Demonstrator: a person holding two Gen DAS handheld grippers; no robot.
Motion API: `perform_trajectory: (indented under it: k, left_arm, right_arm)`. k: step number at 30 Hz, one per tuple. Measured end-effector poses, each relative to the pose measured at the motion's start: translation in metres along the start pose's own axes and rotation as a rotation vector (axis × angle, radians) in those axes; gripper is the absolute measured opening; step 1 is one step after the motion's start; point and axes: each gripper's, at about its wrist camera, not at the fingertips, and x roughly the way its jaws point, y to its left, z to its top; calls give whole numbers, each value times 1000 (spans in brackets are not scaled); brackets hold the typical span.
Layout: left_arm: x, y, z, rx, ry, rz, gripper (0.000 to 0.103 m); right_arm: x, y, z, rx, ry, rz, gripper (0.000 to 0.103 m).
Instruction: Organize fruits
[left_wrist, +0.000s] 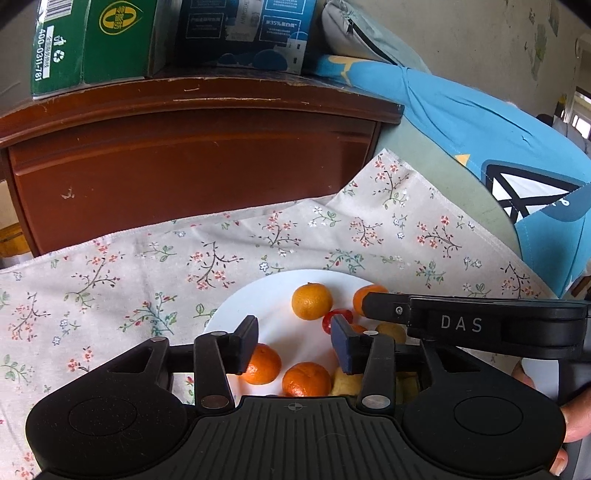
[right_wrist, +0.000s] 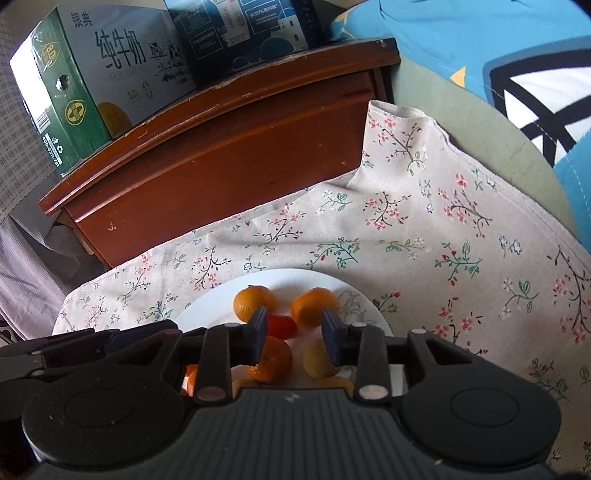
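Observation:
A white plate (left_wrist: 236, 306) (right_wrist: 207, 299) on a floral cloth (left_wrist: 110, 280) holds several mandarins (left_wrist: 312, 301) (right_wrist: 255, 301), a red cherry tomato (left_wrist: 334, 318) (right_wrist: 282, 326) and yellowish fruits (left_wrist: 391, 330) (right_wrist: 317, 360). My left gripper (left_wrist: 294, 328) hangs over the plate's near part, open, with nothing between its pads. One mandarin (left_wrist: 263, 363) lies just under its left finger. My right gripper (right_wrist: 294, 319) is open above the tomato and another mandarin (right_wrist: 271, 360), gripping neither. In the left wrist view the right gripper's body (left_wrist: 461, 325) crosses in front of the plate's right side.
A brown wooden cabinet (left_wrist: 184, 155) stands behind the cloth, with a green milk carton (left_wrist: 85, 44) and a dark blue box (left_wrist: 240, 33) on top. Blue bedding (left_wrist: 480, 122) lies to the right. A person's hand (left_wrist: 576, 421) shows at the lower right.

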Motion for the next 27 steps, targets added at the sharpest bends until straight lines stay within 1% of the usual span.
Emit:
perform_trajectory:
  k: [1, 2, 3, 4, 6, 8, 11, 12, 14, 17, 20, 23, 27]
  left_arm:
    - [-3, 0, 0, -1, -3, 10, 53]
    - [-6, 0, 0, -2, -7, 18, 58]
    - [-10, 0, 1, -3, -11, 24, 62]
    - [-13, 0, 2, -3, -13, 30, 63]
    - [-21, -1, 4, -3, -18, 44, 70]
    - [-28, -2, 5, 0, -20, 57, 74]
    - [-40, -4, 5, 12, -21, 70, 78]
    - [-43, -4, 5, 13, -18, 77, 81]
    - [-50, -3, 3, 14, -11, 88, 84]
    - [-62, -1, -2, 11, -5, 85, 85]
    - [-73, 0, -7, 9, 1, 100, 90]
    - [-84, 0, -11, 8, 0, 108, 90]
    - [-97, -1, -13, 5, 15, 119, 91]
  right_arm:
    - [-1, 0, 1, 4, 0, 0, 35]
    - [-2, 0, 1, 8, -1, -1, 35]
    - [-5, 0, 2, 12, -6, 0, 37]
    - [-7, 0, 2, 14, -11, 1, 39]
    - [-15, 1, 2, 18, -21, 0, 44]
    - [-22, 3, 1, 20, -28, -3, 46]
    - [-31, 7, 0, 16, -22, -25, 54]
    - [-35, 7, -2, 16, -25, -24, 54]
    - [-40, 9, -5, 18, -16, -22, 55]
    - [-51, 14, -10, 7, -9, -30, 60]
    - [-61, 22, -15, -20, -6, -39, 62]
    - [-74, 29, -20, -32, -9, -52, 68]
    - [-90, 32, -25, -24, -10, -51, 71]
